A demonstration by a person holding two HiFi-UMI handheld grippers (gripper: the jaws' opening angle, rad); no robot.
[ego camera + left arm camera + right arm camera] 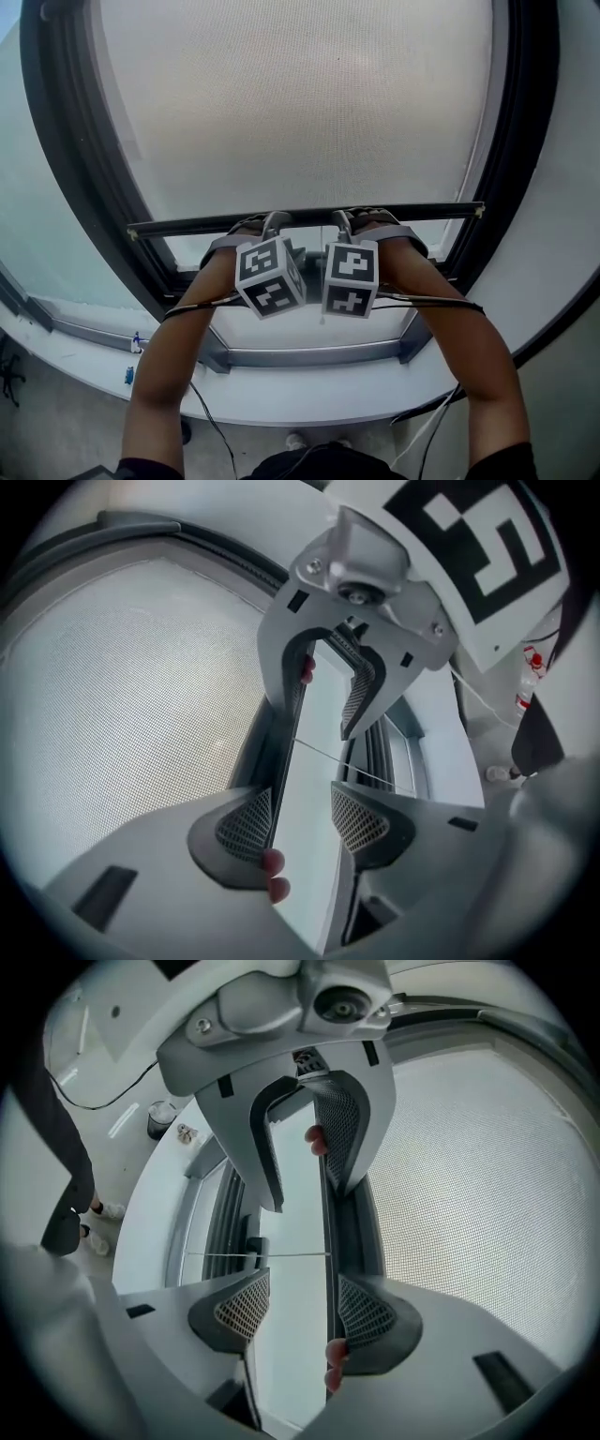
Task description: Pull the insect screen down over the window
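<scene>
Across the window (pixel 75 187), the screen (pixel 300 103) is drawn most of the way down, its bar (pixel 187 226) short of the sill (pixel 309 356). The bar is straddled by the left tongs (pixel 305 822) and right tongs (pixel 300 1309), both held apart, only one pad of each touched.

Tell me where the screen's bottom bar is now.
In the head view the bar runs side to side a little above the bottom frame. The left gripper and the right gripper straddle its middle, side by side.
</scene>
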